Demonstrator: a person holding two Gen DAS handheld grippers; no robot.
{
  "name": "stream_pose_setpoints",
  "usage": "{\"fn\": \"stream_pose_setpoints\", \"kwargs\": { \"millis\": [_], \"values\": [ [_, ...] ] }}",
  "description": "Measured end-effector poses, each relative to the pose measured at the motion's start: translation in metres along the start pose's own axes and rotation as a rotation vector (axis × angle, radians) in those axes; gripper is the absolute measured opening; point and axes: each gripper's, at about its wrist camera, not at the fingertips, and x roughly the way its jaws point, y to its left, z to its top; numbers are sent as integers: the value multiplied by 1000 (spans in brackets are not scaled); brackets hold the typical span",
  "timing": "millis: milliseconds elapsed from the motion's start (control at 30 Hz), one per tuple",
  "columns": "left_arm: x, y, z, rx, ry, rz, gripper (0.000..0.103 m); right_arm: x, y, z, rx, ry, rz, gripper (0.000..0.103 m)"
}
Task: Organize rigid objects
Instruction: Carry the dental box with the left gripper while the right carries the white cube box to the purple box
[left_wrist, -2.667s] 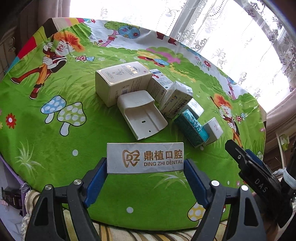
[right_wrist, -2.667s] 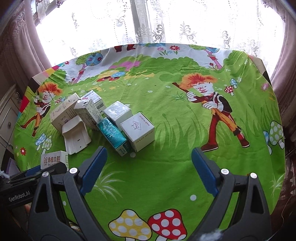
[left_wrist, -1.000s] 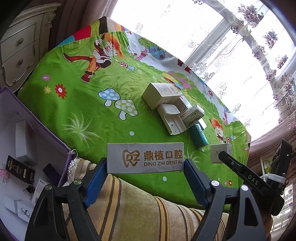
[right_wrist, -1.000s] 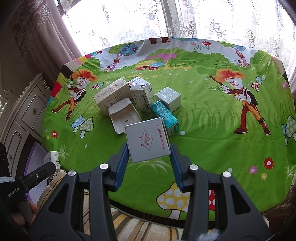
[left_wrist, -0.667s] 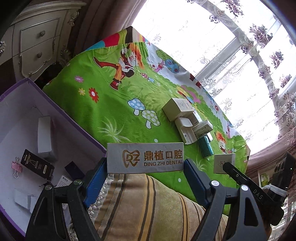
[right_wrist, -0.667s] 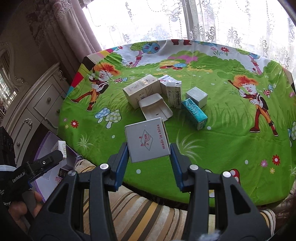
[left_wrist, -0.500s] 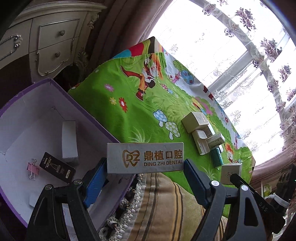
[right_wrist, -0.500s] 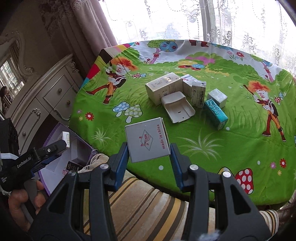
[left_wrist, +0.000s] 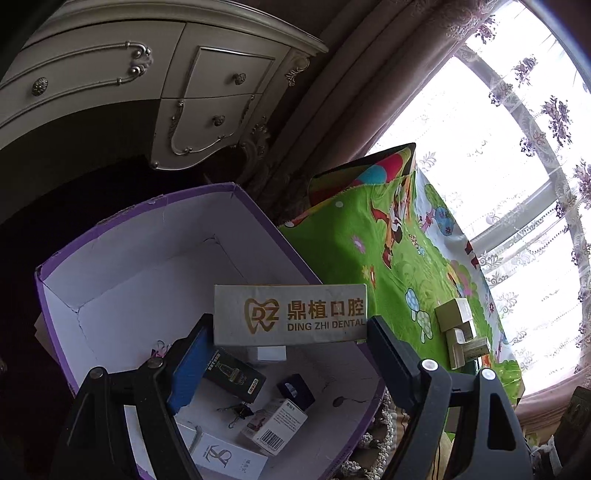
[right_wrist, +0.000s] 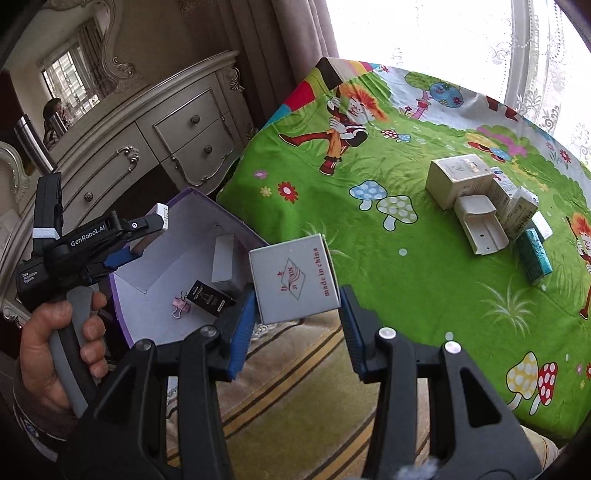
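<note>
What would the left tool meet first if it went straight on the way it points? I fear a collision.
Probably the white floor of the purple box, near the black carton; the left tool carries the dental box. Depth is uncertain.

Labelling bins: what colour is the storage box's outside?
Purple outside, white inside: the storage box, clearest in the left wrist view.

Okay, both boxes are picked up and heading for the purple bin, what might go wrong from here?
1. The dental box in the left hand-held gripper is held by its ends; released from above the purple bin, it may tumble onto the binder clip and small cartons.
2. The right hand-held gripper holds the white square box over the striped cushion, outside the bin; releasing here would miss.
3. Both grippers converge on one bin and might collide.
</note>
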Motion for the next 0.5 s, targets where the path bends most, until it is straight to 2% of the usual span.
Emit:
{"fn": "stream_pose_setpoints", "kwargs": {
  "millis": [233,433,467,500],
  "values": [
    [-1,19,5,-33,-12,23,82,25,45,14,-115,24,36,48],
    [-2,29,9,-47,-31,50,83,46,68,20,-180,47,64,50],
    [-2,30,10,-47,-33,59,83,48,70,20,-186,52,58,54],
    [-1,31,10,-46,-34,74,85,50,70,20,-188,56,48,64]
  ]
}}
